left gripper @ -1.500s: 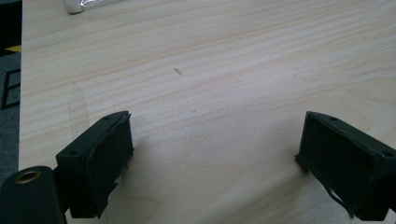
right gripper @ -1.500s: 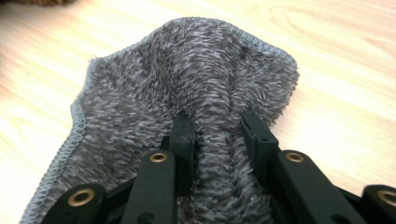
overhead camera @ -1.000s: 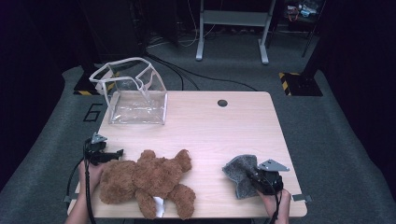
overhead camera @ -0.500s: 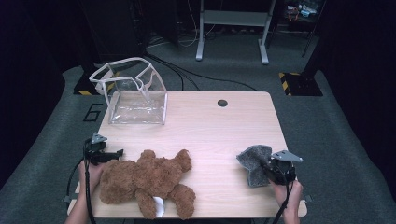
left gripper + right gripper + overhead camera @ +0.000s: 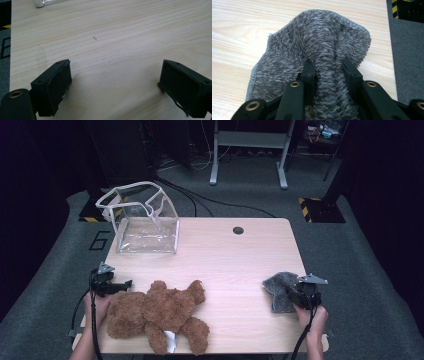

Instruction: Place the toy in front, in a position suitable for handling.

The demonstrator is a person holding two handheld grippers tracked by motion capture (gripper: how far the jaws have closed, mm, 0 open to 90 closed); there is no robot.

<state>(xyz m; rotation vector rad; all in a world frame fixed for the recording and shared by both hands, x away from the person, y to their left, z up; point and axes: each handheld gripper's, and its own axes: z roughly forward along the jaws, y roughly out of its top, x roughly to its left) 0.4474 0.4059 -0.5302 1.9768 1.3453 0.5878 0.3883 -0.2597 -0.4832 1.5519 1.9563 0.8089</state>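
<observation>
Dragging the grey cloth (image 5: pixel 278 290) rightward toward the table (image 5: pixel 240 255) edge, my right tongs (image 5: pixel 329 71) stayed clamped on its bunched fold; left tongs (image 5: pixel 113 86) waited open.

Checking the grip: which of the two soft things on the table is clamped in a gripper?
The grey fuzzy cloth at the table's right edge, pinched in the right gripper. The brown teddy bear lies free beside the open left gripper.

Fluffy grey terry cloth (image 5: pixel 317 50), rough pile; shaggy brown plush bear (image 5: pixel 155 312); glossy clear plastic bag (image 5: pixel 145 222); smooth matt pale wood table (image 5: pixel 235 260).
</observation>
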